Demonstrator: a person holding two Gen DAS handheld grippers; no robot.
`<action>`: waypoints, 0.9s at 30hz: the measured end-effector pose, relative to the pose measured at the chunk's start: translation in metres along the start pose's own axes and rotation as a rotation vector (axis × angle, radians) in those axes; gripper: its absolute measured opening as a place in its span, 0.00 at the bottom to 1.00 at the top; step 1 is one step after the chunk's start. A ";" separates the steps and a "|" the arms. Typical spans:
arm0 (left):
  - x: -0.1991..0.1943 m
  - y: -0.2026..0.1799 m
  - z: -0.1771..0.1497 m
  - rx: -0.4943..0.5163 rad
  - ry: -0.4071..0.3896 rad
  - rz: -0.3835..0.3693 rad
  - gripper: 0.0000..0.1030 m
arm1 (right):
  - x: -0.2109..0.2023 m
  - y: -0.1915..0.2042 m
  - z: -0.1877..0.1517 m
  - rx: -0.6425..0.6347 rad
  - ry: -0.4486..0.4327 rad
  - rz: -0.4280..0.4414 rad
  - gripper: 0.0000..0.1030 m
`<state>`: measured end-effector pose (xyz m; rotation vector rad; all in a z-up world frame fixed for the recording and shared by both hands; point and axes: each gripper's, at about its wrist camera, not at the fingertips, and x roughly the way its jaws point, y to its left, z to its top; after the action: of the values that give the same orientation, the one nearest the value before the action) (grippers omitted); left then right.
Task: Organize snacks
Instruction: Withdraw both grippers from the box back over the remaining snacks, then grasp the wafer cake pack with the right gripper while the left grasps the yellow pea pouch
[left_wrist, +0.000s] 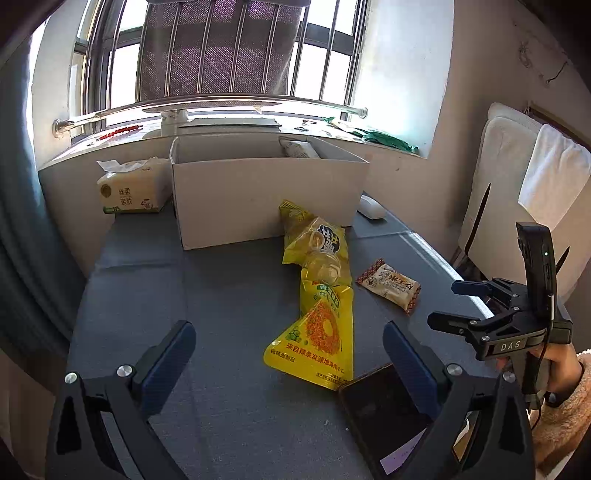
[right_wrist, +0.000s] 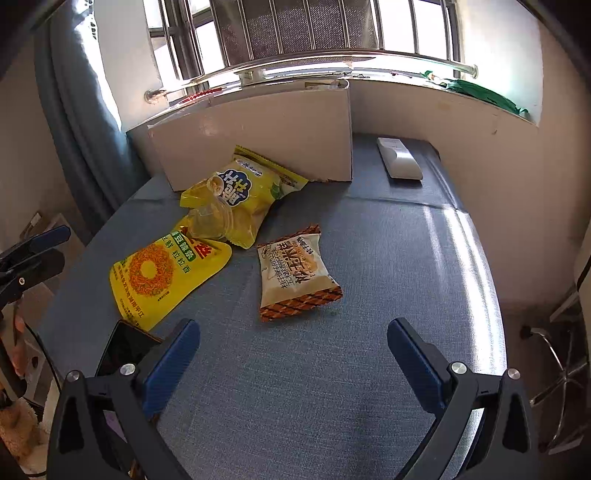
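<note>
A white cardboard box (left_wrist: 258, 195) stands open at the back of the blue table, with one pale packet (left_wrist: 297, 147) inside. In front of it lie a yellow chip bag (left_wrist: 314, 236), a clear jelly cup (left_wrist: 327, 267), a yellow spicy-strip pouch (left_wrist: 317, 332) and a white-and-brown snack packet (left_wrist: 389, 286). My left gripper (left_wrist: 288, 343) is open and empty, just before the pouch. My right gripper (right_wrist: 293, 339) is open and empty, just before the white-and-brown packet (right_wrist: 291, 273). The right gripper also shows at the right edge of the left wrist view (left_wrist: 448, 302).
A black phone (left_wrist: 384, 413) lies at the near edge beside the pouch. A tissue pack (left_wrist: 129, 190) stands left of the box. A white remote (right_wrist: 399, 158) lies right of the box (right_wrist: 258, 136). A windowsill and wall close the back; a stool (right_wrist: 557, 362) stands on the right.
</note>
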<state>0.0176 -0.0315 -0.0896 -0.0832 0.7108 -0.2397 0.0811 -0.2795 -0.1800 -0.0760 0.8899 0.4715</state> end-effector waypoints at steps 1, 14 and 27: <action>0.001 0.000 -0.001 -0.004 0.005 -0.004 1.00 | 0.007 0.001 0.004 -0.018 0.006 0.000 1.00; 0.016 0.004 -0.006 0.000 0.067 -0.005 1.00 | 0.059 0.002 0.035 -0.137 0.088 -0.030 0.48; 0.073 -0.017 0.017 0.158 0.224 -0.070 1.00 | -0.001 -0.018 0.007 0.032 0.027 0.082 0.48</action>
<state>0.0794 -0.0664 -0.1205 0.0705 0.9096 -0.3754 0.0929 -0.2939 -0.1773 -0.0167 0.9289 0.5341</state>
